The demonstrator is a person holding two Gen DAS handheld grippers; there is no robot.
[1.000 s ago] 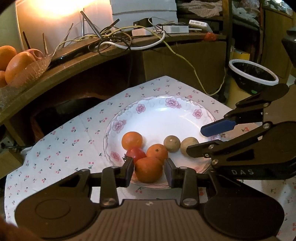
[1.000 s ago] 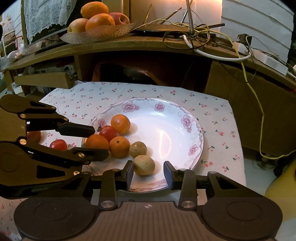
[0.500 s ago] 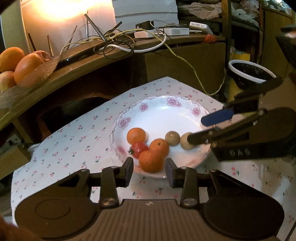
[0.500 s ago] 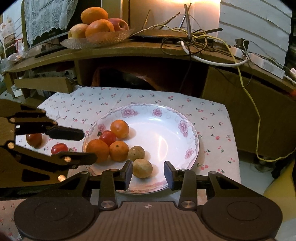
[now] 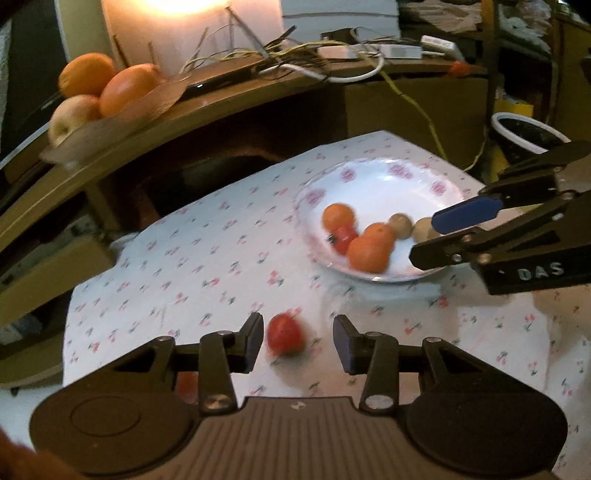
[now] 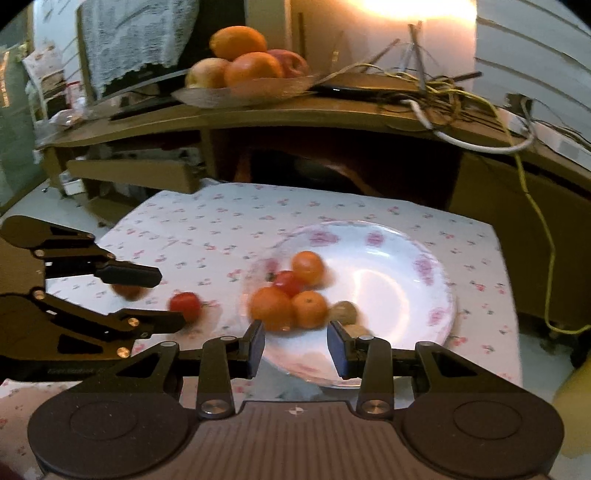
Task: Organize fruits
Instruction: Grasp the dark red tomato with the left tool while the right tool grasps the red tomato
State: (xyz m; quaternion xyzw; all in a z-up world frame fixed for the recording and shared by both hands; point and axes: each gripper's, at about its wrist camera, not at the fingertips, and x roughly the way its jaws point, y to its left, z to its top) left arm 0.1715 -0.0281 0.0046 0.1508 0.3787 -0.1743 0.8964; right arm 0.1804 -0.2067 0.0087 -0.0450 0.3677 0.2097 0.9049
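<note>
Shifted left off the plate since a second ago, the left gripper now frames a red tomato on the worktop low in frame, fingers opening, not touching it. Right gripper fingers stand narrowly apart, empty, before the oranges.

Two wrist fisheyes angled down, left view from left, right nearer, both sharing plate

A lived-in home room: a surface under a cherry-print cloth with a flowered plate, a wooden shelf carrying a fruit bowl, tangled cables, and a lace cloth draped behind.
</note>
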